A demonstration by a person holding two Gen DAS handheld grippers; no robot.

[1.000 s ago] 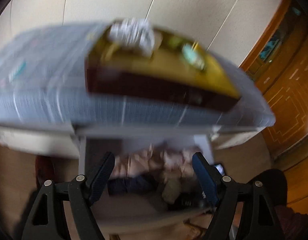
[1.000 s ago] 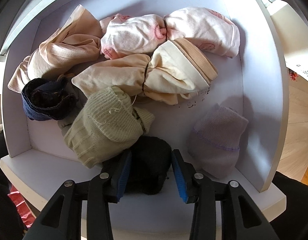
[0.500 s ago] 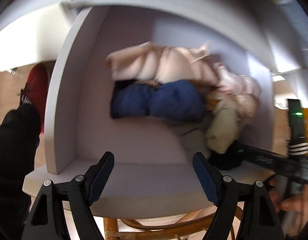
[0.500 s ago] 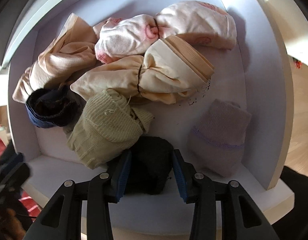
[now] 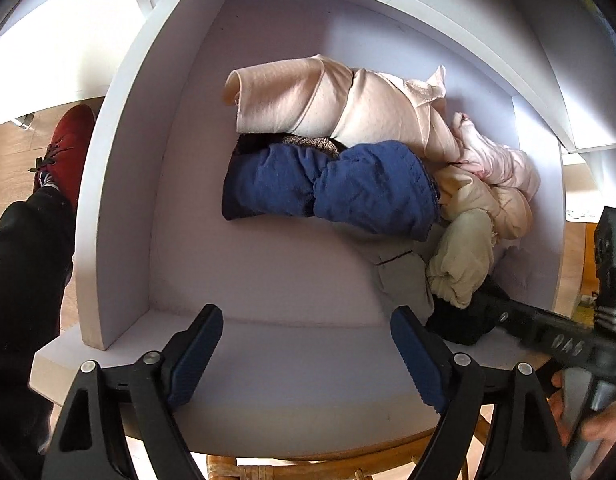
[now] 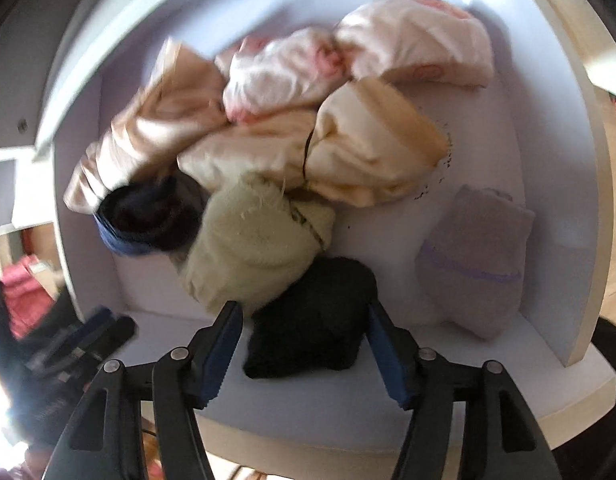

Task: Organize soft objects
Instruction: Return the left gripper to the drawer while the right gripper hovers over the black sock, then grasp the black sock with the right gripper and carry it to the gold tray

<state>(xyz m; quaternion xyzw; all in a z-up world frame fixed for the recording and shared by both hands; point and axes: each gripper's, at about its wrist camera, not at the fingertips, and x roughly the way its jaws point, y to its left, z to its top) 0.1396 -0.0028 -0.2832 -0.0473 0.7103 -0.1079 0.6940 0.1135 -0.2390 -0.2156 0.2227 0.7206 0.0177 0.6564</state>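
The black sock bundle point(image 6: 312, 316) is lying at the front of the white drawer point(image 6: 556, 184), directly between the blue pads of the right gripper point(image 6: 304, 350). The jaws of this gripper have just been opening, and a visible gap is now showing on each side of the bundle, so the pads are standing off it and nothing is being gripped. A pale green knitted bundle point(image 6: 252, 248) is touching the black one at its upper left, and a lilac sock bundle point(image 6: 476, 264) is sitting apart to the right, close to the drawer's right wall. Behind these, a cream bundle point(image 6: 348, 152) tied at its middle, a pink patterned bundle point(image 6: 348, 56) and a beige bundle point(image 6: 156, 132) are crowding the rear of the drawer, and a navy bundle point(image 6: 144, 220) is lying at the left. The right wrist view is blurred. In the left wrist view, the left gripper point(image 5: 306, 354) is pointing down over the bare front left part of the drawer floor point(image 5: 268, 272), with its jaws standing wide apart, having just been opening, and with nothing between them. The navy bundle point(image 5: 332, 188) is lying just beyond it, in front of the beige bundle point(image 5: 332, 96). A red shoe point(image 5: 70, 144) is showing on the wooden floor outside the drawer's left wall.
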